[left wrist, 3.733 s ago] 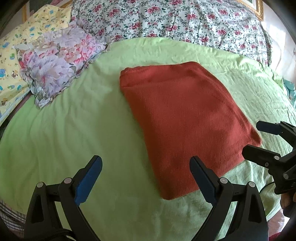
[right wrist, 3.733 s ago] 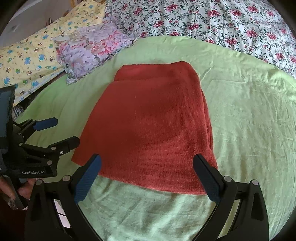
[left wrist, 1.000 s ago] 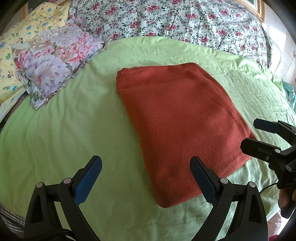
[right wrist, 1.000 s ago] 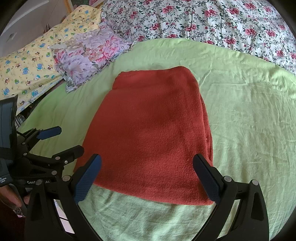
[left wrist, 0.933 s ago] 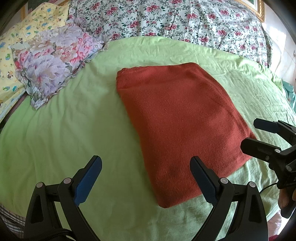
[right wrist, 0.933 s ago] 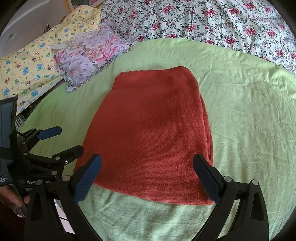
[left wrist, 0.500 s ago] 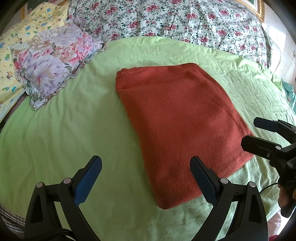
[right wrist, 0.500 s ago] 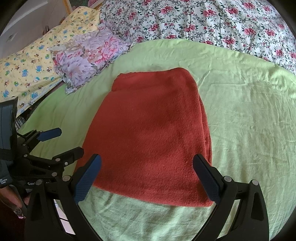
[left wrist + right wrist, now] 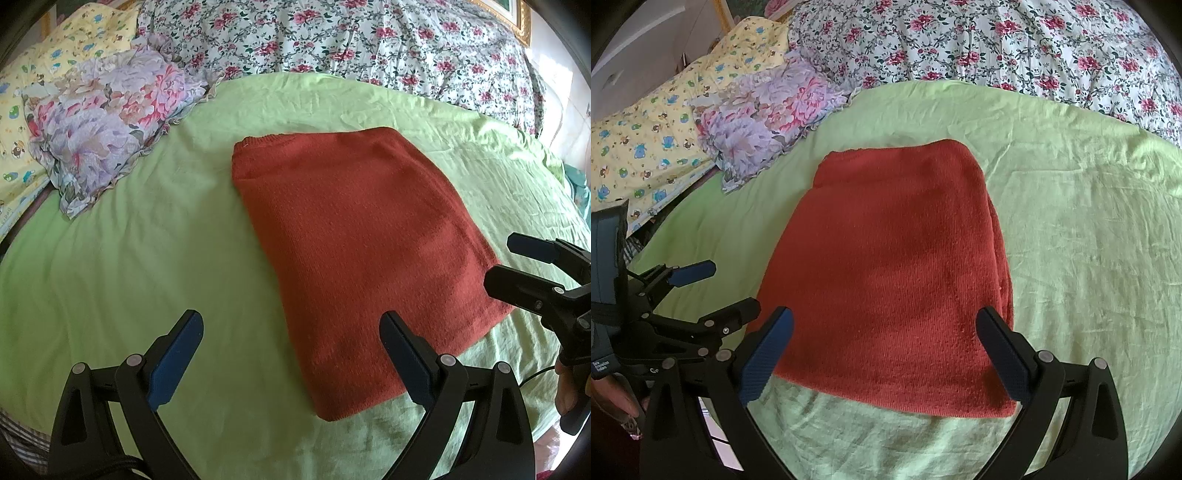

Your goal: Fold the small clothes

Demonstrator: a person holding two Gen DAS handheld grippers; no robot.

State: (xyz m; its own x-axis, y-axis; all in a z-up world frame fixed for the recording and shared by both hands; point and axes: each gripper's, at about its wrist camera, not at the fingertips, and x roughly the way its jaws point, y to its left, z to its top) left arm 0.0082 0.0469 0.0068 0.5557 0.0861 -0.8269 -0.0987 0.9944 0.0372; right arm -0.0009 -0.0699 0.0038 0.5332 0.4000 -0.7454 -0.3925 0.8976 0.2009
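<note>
both the left tool (image 9: pixel 291 332) and right tool (image 9: pixel 884 328) hang wide open and empty above the folded red knit (image 9: pixel 897 266) at 12 o'clock, flat on the green sheet (image 9: pixel 1089 240), floral pillow (image 9: pixel 764 118) at 10 o'clock.

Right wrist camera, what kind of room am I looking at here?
Most likely a bedroom: a bed under a green sheet, a floral pillow beside a rose-print quilt, and a folded rust-red knit garment lying on the sheet.
</note>
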